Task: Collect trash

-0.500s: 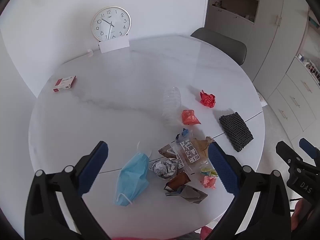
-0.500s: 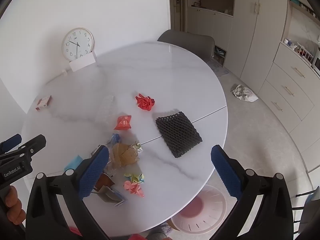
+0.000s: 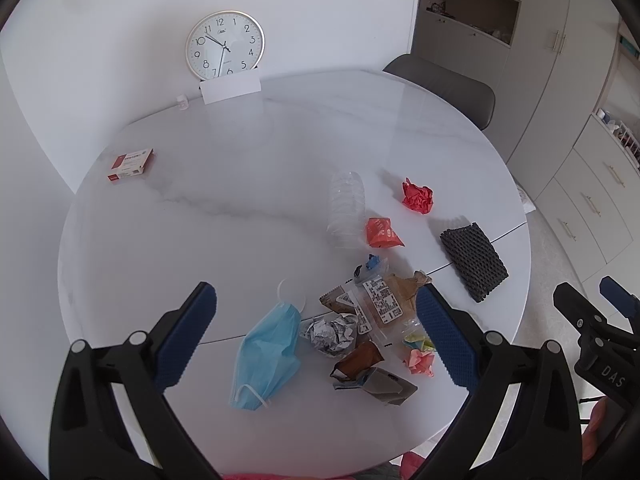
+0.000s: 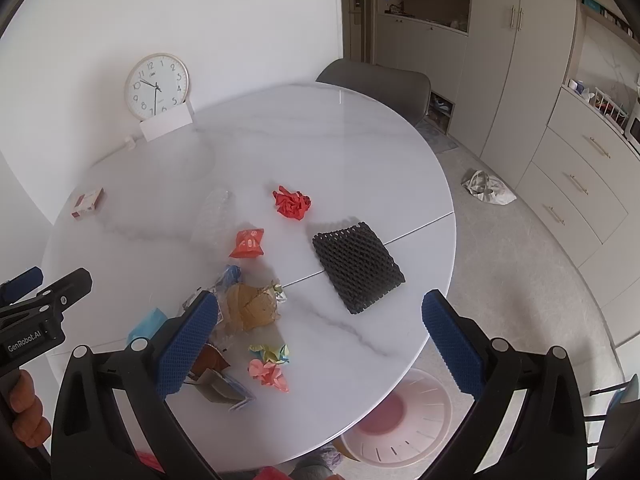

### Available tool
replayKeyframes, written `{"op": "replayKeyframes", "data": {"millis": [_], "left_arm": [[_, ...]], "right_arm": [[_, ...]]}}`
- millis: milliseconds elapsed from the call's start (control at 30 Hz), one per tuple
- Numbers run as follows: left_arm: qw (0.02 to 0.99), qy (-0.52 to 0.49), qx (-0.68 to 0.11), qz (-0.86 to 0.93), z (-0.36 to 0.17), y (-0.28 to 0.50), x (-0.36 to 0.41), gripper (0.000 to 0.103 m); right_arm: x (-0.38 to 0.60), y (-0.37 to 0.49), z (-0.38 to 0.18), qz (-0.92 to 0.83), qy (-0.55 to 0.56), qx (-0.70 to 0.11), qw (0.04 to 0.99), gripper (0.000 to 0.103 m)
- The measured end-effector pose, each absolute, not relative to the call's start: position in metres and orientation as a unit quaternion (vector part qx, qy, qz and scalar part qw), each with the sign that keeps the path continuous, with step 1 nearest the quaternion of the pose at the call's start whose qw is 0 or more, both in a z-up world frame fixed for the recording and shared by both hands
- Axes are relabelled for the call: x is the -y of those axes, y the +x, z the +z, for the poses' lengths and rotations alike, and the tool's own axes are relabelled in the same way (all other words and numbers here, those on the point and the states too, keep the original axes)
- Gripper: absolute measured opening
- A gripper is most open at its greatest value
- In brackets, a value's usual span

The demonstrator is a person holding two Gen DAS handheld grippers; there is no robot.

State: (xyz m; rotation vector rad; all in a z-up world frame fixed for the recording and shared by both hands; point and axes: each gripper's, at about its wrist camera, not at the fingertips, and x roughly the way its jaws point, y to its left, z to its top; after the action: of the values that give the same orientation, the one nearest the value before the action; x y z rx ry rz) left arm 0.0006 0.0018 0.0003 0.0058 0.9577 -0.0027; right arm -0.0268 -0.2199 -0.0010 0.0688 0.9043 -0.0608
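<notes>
I am holding my left gripper (image 3: 316,334) above the near side of the round marble table (image 3: 240,208), its jaws spread wide apart and clamping nothing. My right gripper (image 4: 320,336) is hovering the same way, fully spread and empty, touching nothing.

The trash is lying in a loose heap just under my left gripper: a blue face mask (image 3: 268,354), a crumpled grey paper ball (image 3: 330,332), a clear bag with a printed label (image 3: 380,300), brown wrappers (image 3: 360,360) and a pink paper scrap (image 3: 420,362). Farther off, a crushed clear bottle (image 3: 346,210) is lying beside an orange wrapper (image 3: 382,234), with a red crumpled paper (image 3: 418,196) beyond them and a black foam net (image 3: 474,258) well apart to the right.

A clock (image 3: 225,45) is leaning at the far edge, and a small red-and-white box (image 3: 131,164) is sitting alone on the left. A pink bin (image 4: 400,420) is standing on the floor below the table's near rim, in the right wrist view.
</notes>
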Motion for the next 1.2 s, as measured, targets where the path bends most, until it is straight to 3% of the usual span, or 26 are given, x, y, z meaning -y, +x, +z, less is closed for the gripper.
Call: {"op": "replayKeyframes", "data": {"millis": [1200], "left_arm": [[0.884, 0.001, -0.467, 0.002, -0.0038, -0.0077, -0.0106, 0.096]], "right_arm": [[0.2193, -0.0315, -0.0040, -0.032, 0.036, -0.438, 0.898, 0.101]]}}
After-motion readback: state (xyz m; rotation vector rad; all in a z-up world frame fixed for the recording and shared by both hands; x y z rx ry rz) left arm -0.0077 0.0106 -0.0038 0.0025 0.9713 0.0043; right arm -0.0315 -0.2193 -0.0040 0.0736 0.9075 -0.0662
